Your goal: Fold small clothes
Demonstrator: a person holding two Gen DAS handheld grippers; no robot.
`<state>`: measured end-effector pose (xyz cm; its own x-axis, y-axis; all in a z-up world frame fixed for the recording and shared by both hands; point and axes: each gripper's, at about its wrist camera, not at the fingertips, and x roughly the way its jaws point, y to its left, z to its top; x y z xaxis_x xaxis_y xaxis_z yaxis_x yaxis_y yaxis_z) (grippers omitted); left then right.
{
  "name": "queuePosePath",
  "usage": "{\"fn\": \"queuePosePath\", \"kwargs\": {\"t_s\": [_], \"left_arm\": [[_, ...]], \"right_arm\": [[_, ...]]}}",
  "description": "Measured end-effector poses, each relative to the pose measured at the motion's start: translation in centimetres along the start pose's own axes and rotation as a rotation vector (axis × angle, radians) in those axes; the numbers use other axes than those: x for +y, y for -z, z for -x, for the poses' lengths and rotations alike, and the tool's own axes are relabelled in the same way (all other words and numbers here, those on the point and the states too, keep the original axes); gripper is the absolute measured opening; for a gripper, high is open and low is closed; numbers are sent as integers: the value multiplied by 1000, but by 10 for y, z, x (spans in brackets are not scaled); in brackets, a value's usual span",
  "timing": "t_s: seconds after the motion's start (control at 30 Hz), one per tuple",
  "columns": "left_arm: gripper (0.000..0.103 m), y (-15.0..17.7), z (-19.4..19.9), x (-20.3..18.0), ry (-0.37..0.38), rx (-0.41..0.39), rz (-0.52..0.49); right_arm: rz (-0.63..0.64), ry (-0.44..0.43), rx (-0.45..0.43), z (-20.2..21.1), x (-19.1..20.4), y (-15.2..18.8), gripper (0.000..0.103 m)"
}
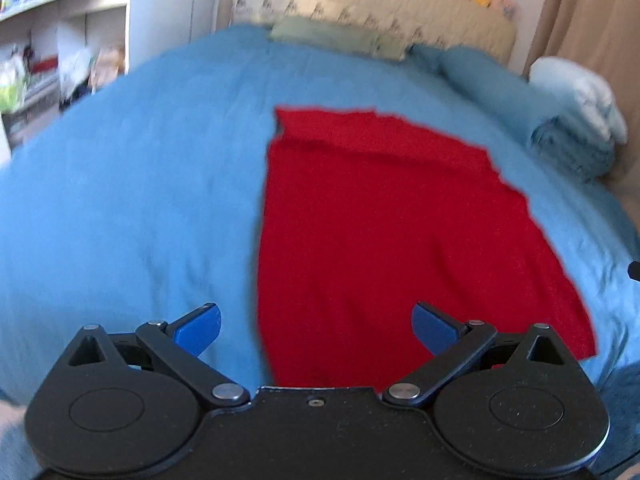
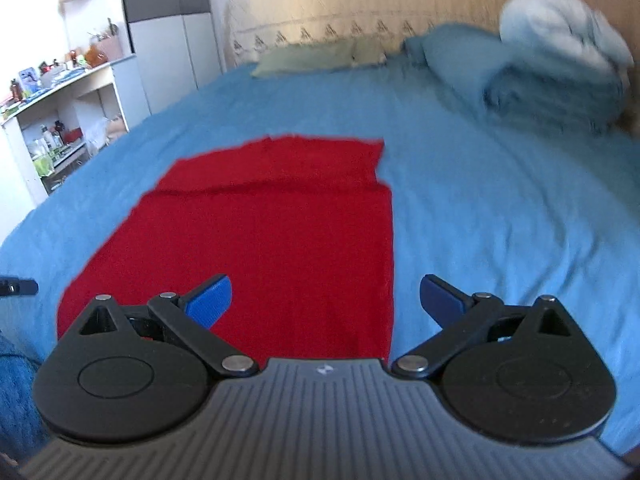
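A red garment (image 1: 380, 232) lies flat on the blue bedspread (image 1: 140, 184), with a folded layer across its far end. My left gripper (image 1: 316, 326) is open and empty, hovering over the garment's near left edge. In the right wrist view the same red garment (image 2: 272, 240) lies ahead. My right gripper (image 2: 326, 300) is open and empty over the garment's near right edge. The left gripper's tip shows in the right wrist view at the far left (image 2: 18, 286).
Blue pillows (image 2: 460, 60) and a pile of pale blue bedding (image 2: 560, 36) sit at the bed's far right by the cream headboard (image 2: 360, 4). A green pillow (image 2: 312, 58) lies at the head. White shelves (image 2: 60, 120) with clutter stand left of the bed.
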<state>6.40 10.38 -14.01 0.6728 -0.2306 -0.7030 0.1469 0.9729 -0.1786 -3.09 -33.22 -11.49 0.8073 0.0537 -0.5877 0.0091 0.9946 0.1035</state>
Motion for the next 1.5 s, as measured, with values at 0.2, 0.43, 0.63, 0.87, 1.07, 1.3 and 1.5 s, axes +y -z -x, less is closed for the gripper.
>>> {"fn": "queuePosePath", "kwargs": {"t_s": [0.2,0.43,0.63,0.87,1.07,1.3,1.5], "left_arm": [[93,20,-27,8,1,65,47],[69,26,-44,6,15,107,22],[69,31,-50,1,-19,124,-19],[66,33,-53,1,-20,132,-32],[46,32,-53,1,-19,142,-24],[9,33,-51,4,-9,155,4],[7,30,-42,8,7,142,42]], "right_arm": [[-141,44,97,-30,-11,38,103],[-169,93,185,-43,-8,58,103],[-234,117,250,-56,-24,63,94],[-224,112,256,-58,-23,63,82],[-208,87,258,-57,-19,63,71],[-206,45,255,-57,-19,62,31],[-210,32,231,-50,-18,60,21]]}}
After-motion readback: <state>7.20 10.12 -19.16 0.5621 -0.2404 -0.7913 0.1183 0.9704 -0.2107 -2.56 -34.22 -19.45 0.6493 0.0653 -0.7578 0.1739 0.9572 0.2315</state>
